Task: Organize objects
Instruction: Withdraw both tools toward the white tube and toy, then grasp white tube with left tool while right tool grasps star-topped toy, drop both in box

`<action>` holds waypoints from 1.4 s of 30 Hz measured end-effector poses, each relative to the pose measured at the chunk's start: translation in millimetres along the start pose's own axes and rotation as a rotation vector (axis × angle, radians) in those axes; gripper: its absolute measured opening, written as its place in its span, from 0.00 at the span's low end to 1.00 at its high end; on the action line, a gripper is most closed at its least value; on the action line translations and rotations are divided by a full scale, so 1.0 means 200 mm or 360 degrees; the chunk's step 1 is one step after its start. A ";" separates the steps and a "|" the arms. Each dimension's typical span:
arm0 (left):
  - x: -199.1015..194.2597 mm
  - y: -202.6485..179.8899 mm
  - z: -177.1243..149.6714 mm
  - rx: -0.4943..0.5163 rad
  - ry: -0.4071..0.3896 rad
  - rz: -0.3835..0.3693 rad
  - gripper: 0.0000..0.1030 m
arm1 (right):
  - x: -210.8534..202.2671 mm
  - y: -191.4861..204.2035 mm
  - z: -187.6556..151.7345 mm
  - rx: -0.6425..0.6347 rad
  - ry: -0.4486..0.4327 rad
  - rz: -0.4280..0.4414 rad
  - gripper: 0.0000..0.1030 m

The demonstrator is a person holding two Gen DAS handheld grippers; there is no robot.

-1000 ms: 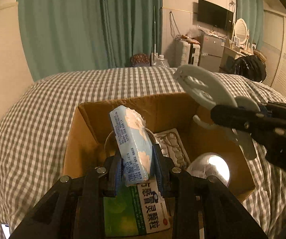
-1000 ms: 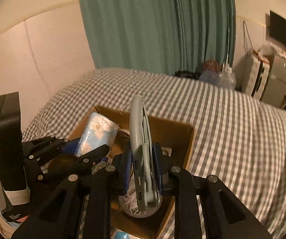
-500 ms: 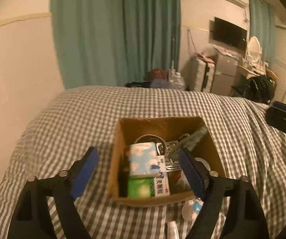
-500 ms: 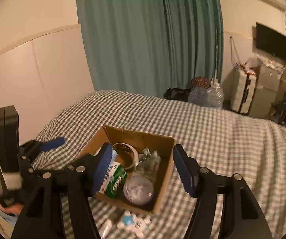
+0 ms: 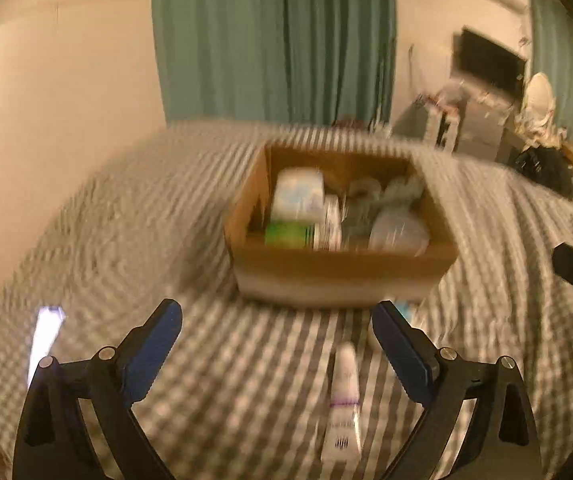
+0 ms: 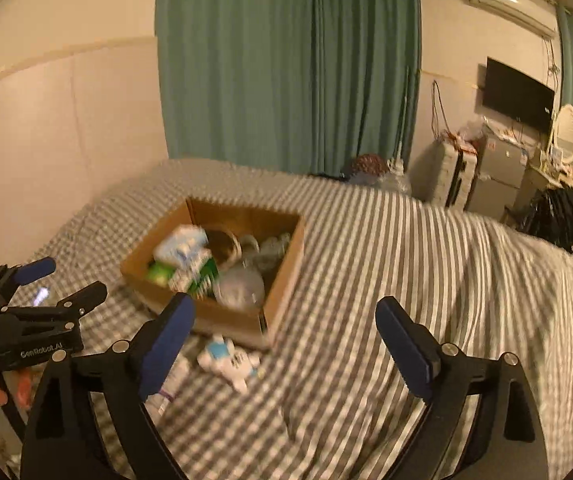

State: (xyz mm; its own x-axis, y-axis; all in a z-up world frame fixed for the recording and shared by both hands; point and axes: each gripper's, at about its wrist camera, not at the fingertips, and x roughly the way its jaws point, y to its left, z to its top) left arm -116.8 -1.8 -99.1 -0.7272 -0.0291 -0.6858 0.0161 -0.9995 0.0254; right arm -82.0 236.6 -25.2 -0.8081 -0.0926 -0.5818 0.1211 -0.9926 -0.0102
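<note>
A cardboard box [image 5: 342, 268] [image 6: 274, 312] sits on the checked bed. In it lie a tissue pack [image 5: 298, 196] [image 6: 182, 244], a green medicine box [image 5: 286, 234] [image 6: 194, 276], a silvery round thing [image 5: 396, 228] [image 6: 240, 288] and more. A white tube [image 5: 342, 396] [image 6: 166, 388] lies on the bed in front of the box. A white and blue toy [image 6: 228, 362] lies beside it. My left gripper [image 5: 276, 324] [image 6: 62, 280] is open and empty, back from the box. My right gripper [image 6: 284, 314] is open and empty, above the bed.
A lit phone [image 5: 44, 340] [image 6: 40, 295] lies on the bed at the left. Green curtains [image 6: 286, 64], a wall TV [image 6: 518, 98], a mirror [image 6: 566, 126] and cabinets [image 6: 482, 178] stand beyond the bed. The left wrist view is blurred.
Both grippers opened and let go of the tissue pack and the round white thing into the box, then drew back and away from the box.
</note>
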 end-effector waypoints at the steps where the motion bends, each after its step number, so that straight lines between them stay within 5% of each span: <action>1: 0.05 -0.01 -0.04 -0.0002 0.0042 -0.0006 0.96 | 0.04 0.00 -0.05 -0.0005 0.0023 -0.0007 0.89; 7: 0.31 -0.12 -0.26 0.0073 0.0271 -0.0051 0.87 | 0.25 -0.03 -0.23 0.0035 0.0231 -0.0035 0.89; 16: 0.37 -0.26 -0.39 0.0251 0.0326 -0.0289 0.26 | 0.34 -0.03 -0.28 0.0035 0.0322 -0.0091 0.89; 24: 0.19 -0.18 -0.29 0.0218 0.0185 -0.0314 0.25 | 0.33 0.03 -0.30 0.0025 0.0302 -0.0072 0.89; 31: 0.11 0.00 -0.07 0.0205 -0.0008 -0.0167 0.25 | 0.36 0.11 -0.30 0.0064 0.0299 -0.0015 0.94; 42: 0.27 0.12 -0.05 0.0157 0.0056 -0.0171 0.25 | 0.69 0.28 -0.27 0.0115 0.0454 0.0096 0.99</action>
State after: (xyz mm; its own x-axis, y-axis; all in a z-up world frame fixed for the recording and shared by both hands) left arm -149.2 -27.1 -142.3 -0.6966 0.0760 -0.7134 -0.1291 -0.9914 0.0205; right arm -154.3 172.2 -150.3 -0.6048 -0.1357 -0.7847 0.1142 -0.9900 0.0831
